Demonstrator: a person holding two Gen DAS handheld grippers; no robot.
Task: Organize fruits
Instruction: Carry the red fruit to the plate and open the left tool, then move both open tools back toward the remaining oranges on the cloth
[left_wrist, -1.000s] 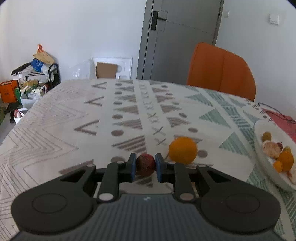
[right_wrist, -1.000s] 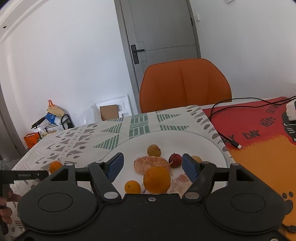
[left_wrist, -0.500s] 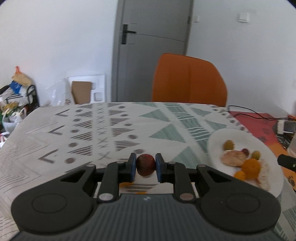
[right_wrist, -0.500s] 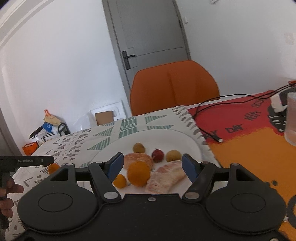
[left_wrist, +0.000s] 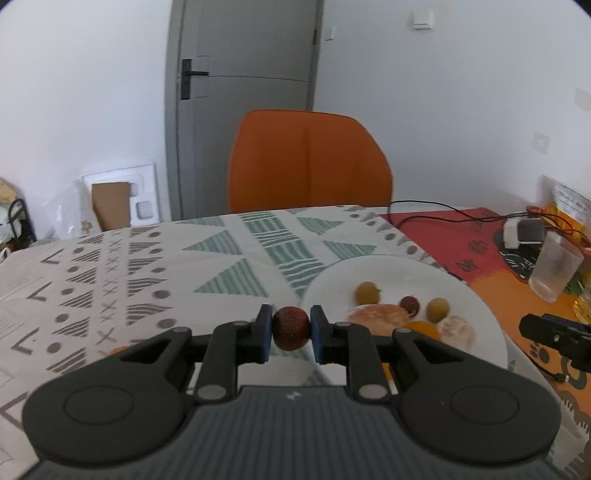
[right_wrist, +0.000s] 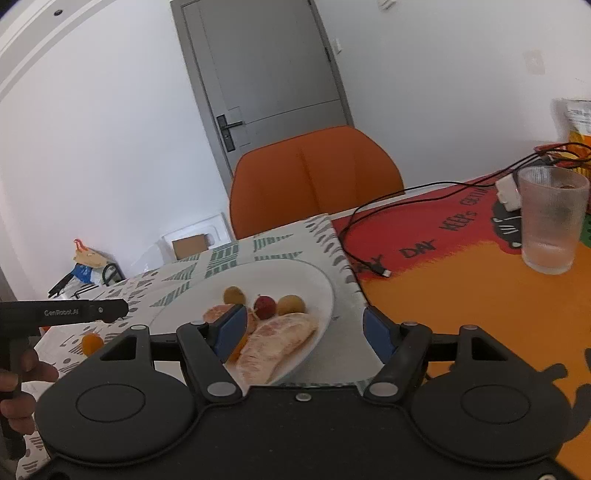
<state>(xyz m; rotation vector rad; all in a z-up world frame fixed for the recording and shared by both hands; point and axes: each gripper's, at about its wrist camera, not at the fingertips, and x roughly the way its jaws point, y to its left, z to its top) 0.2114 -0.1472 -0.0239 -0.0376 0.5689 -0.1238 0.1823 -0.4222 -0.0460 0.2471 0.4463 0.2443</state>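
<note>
My left gripper (left_wrist: 291, 328) has its jaws clamped on a small dark red fruit (left_wrist: 290, 328), held above the table (left_wrist: 147, 258) beside the white plate (left_wrist: 476, 306) of fruit. My right gripper (right_wrist: 303, 330) has its jaws wide and empty over the plate's near edge.

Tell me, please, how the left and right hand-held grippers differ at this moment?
The left hand-held gripper is shut on a dark red fruit; the right hand-held gripper is open and holds nothing. The left sits just short of the white plate; the right sits over the plate's near edge. Both have black frames and blue pads.
</note>
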